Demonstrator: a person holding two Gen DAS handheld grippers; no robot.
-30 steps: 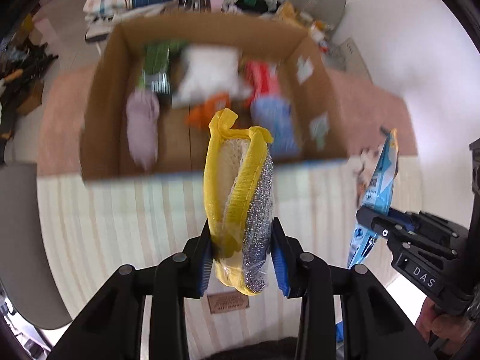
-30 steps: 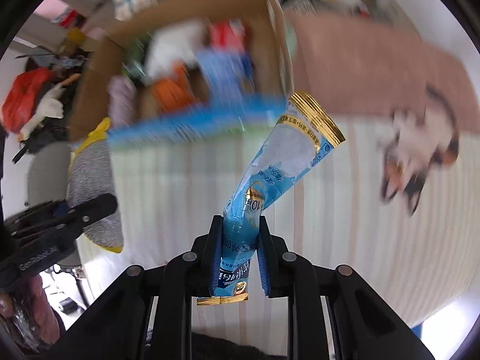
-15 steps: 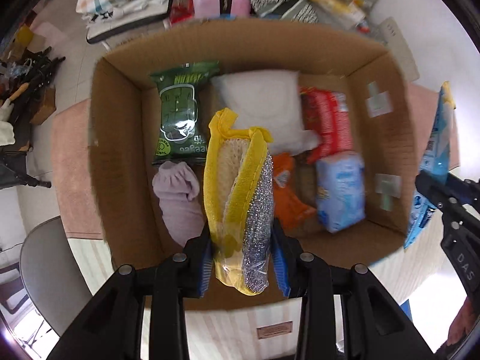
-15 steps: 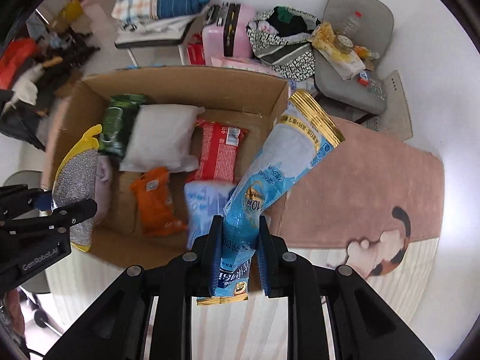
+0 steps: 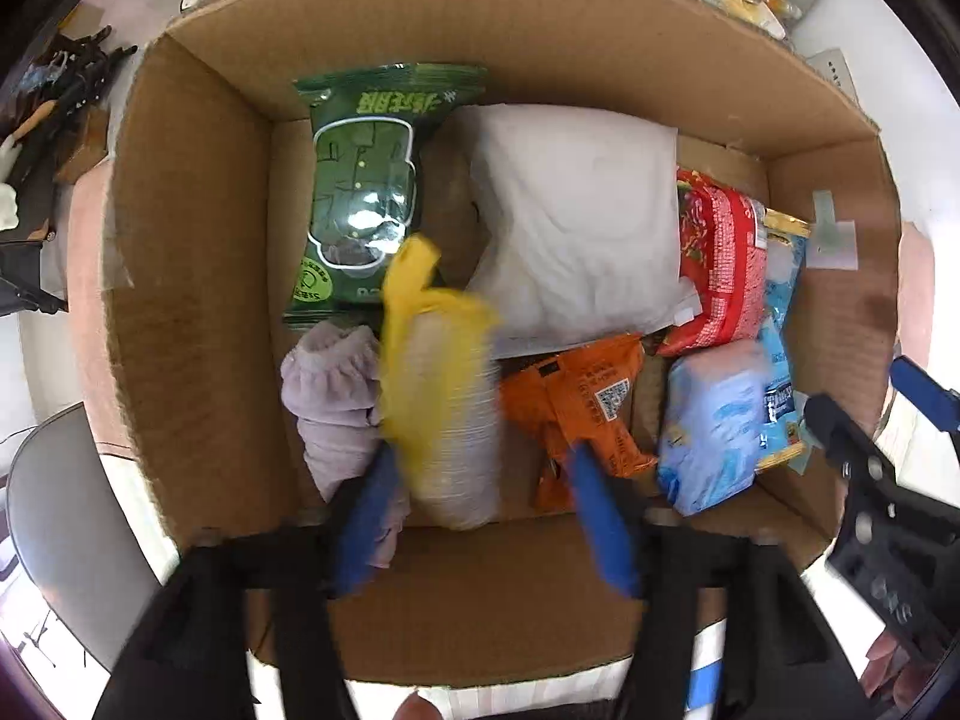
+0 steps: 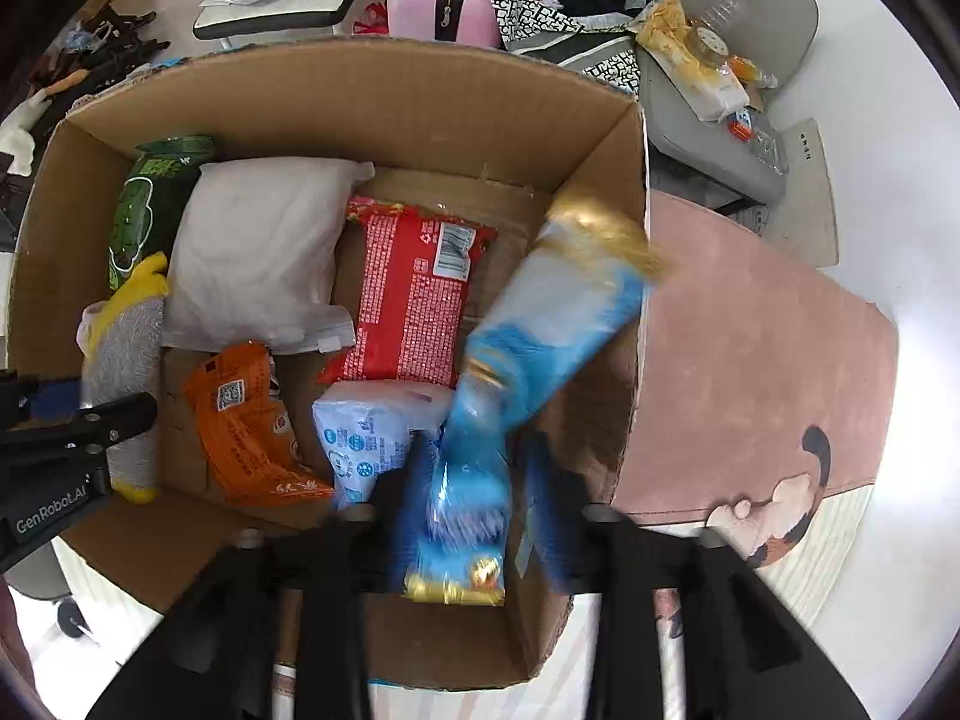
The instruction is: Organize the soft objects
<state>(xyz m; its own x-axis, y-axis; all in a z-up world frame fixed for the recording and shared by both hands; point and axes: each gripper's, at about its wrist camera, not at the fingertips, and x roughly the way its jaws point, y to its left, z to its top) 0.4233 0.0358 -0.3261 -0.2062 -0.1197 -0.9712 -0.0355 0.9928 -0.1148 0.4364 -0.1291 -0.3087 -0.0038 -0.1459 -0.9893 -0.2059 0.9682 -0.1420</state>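
Cardboard is framing everything: both grippers are hanging over the big open brown cardboard box, which is already holding several soft packs. Going left to right in the left wrist view, a green foil wipes pack is lying far left with a lilac rolled cloth near it, then a white soft pillow pack, an orange crinkled sachet, a red noodle packet and a pale blue tissue pack. The left gripper is standing with its blue-padded jaws spread wide, and the yellow-edged silver scouring sponge is blurring between them, seemingly free and dropping beside the lilac cloth. The right gripper is also looking parted, with the long blue snack bag with gold ends smeared between its pads; I judge it loose too, though the blur is leaving some doubt. To do this step well, both hands should be keeping the jaws wide and lifting straight up, so no pad is snagging the wrappers, and the blue bag should be falling into the bare right near corner, not onto the box wall. The right wrist view is showing that bare cardboard floor, the pink rug and the cluttered grey chair beyond; the left wrist view is showing the lilac cloth properly and the sponge's yellow mesh face.
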